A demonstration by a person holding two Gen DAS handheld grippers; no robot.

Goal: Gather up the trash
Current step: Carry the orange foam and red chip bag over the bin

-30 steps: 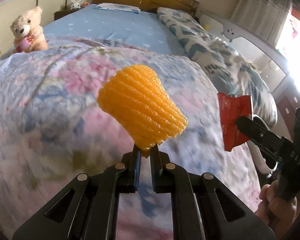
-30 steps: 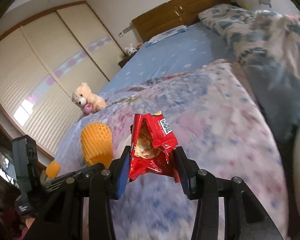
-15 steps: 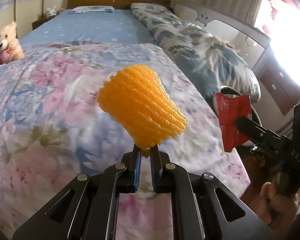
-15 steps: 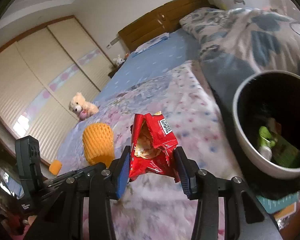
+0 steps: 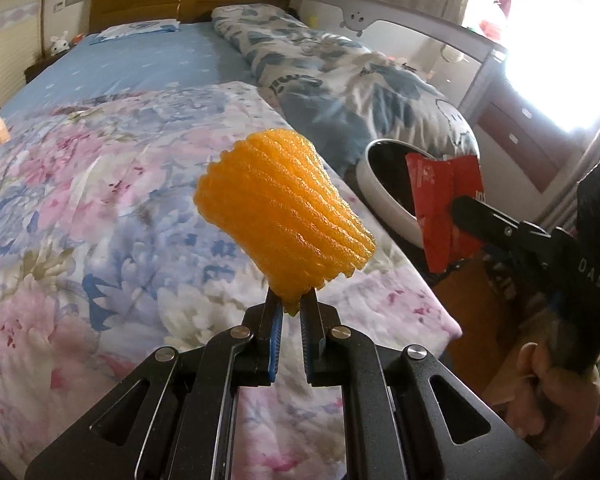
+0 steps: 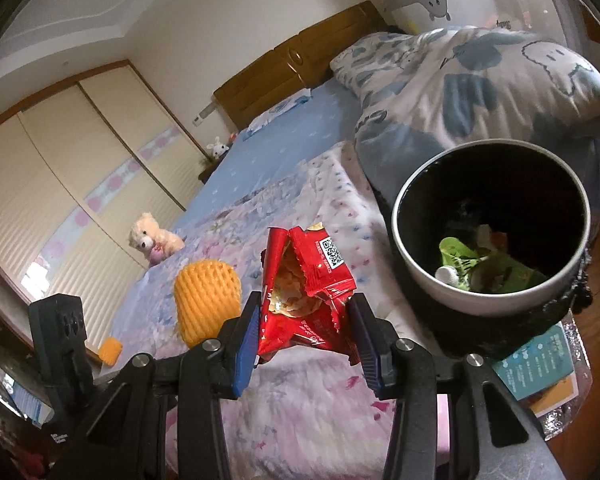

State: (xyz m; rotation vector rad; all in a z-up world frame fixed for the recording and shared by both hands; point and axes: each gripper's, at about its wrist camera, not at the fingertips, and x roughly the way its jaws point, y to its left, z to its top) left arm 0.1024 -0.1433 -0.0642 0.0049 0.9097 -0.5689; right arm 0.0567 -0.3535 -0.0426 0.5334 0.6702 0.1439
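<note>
**Two pieces of trash held beside the bin**

A bed (image 5: 148,76) fills most of both views, with a glossy carved wooden headboard (image 5: 188,0) at its far end. A thin floral quilt (image 5: 100,208) in pink, blue and cream lies across the near part, over a plain blue sheet with small pale dots. Along one side sits a rumpled duvet (image 6: 480,88), grey-blue and white, printed with cartoon ghosts.

The bin (image 6: 416,280) stands on the floor just beside the bed's edge: round, with a smooth white rim and a black liner. Inside lie green plastic scraps, a white cap and bits of paper.

A fluffy cream teddy (image 6: 152,240) sits on the quilt near the far edge.

The foam net (image 5: 280,216), orange, ribbed and tube-shaped with a spongy, beaded surface, is in the air above the quilt. The left gripper (image 5: 291,314) has its jaws drawn nearly together, pinching the net's lower tip.

The snack bag (image 6: 304,296) is red, crinkled foil, torn open at the top, with pale crisps showing inside. It bears a QR code on a white patch; its other print is too small to read. The right gripper (image 6: 303,332) clamps it from both sides, held above the quilt just beside the bin. White letters "DAS" mark that gripper's body in the left view.
</note>
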